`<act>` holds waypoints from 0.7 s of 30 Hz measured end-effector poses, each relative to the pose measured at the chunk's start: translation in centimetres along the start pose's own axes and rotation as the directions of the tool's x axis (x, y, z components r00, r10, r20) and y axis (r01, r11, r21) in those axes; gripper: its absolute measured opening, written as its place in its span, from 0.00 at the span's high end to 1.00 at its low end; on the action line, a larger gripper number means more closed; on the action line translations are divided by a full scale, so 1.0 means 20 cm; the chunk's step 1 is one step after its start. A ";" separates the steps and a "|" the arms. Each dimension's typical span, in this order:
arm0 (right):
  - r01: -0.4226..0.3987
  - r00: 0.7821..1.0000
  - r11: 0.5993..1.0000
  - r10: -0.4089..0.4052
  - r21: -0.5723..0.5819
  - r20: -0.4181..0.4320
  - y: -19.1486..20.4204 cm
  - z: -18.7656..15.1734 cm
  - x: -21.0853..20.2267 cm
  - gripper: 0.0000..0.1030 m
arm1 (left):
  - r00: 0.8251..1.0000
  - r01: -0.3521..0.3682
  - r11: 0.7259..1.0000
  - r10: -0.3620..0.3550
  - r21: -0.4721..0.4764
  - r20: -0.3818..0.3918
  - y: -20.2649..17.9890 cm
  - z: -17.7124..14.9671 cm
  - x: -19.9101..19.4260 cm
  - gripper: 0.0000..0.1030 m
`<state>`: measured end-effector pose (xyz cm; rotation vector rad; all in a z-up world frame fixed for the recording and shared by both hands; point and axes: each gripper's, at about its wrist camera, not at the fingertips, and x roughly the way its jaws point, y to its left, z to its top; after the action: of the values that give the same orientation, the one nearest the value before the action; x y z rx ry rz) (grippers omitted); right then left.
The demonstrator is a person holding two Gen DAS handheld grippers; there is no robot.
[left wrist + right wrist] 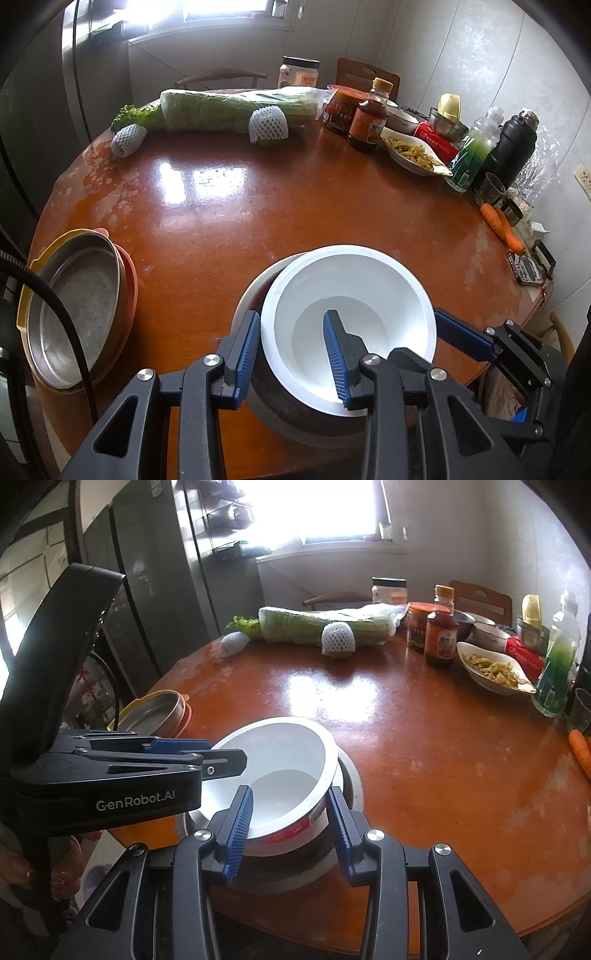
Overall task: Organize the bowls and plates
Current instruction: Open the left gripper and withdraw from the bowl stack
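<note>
A smooth white round bowl (pixel 347 317), nested in a grey metal bowl (pixel 295 410) on the glossy wooden counter (pixel 229 206), is gripped at opposite rims by the left gripper (pixel 293 354) and the right gripper (pixel 290 827), jaws closed.

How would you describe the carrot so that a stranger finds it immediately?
Start at the round orange-brown table and follow its right edge, past the black thermos. The carrot lies there alone, bare and bright orange, the only unwrapped vegetable.
</note>
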<state>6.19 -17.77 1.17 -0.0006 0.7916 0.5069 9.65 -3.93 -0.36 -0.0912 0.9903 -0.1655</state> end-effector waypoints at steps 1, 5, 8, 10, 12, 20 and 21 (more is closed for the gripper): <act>0.005 1.000 1.000 -0.005 0.003 0.003 -0.01 0.00 -0.01 0.59 | 1.000 0.002 1.000 -0.002 -0.001 0.001 0.00 0.00 0.00 0.65; 0.011 1.000 1.000 -0.011 0.008 0.012 -0.02 0.00 -0.03 0.59 | 1.000 0.006 1.000 -0.006 -0.006 0.008 0.01 0.00 -0.02 0.65; 0.015 1.000 1.000 -0.015 0.011 0.016 -0.02 0.01 -0.04 0.59 | 1.000 0.011 1.000 -0.011 -0.009 0.014 0.01 0.00 -0.04 0.65; 0.017 1.000 1.000 -0.018 0.013 0.021 -0.02 0.01 -0.05 0.58 | 1.000 0.016 1.000 -0.016 -0.009 0.021 0.02 0.00 -0.05 0.65; 0.017 1.000 1.000 -0.018 0.014 0.025 -0.02 0.01 -0.06 0.58 | 0.999 0.019 1.000 -0.019 -0.010 0.030 0.02 0.00 -0.06 0.65; 0.033 0.998 0.999 -0.033 0.016 0.051 -0.02 0.02 -0.11 0.58 | 0.998 0.018 1.000 -0.018 -0.010 0.061 0.03 -0.01 -0.13 0.65; 0.033 0.998 0.999 -0.034 0.018 0.054 -0.02 0.03 -0.12 0.58 | 0.998 0.018 1.000 -0.017 -0.011 0.064 0.03 -0.01 -0.14 0.64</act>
<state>5.33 -19.05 3.08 0.0150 0.7419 0.4666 8.07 -2.91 1.75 -0.1147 0.9269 -0.1722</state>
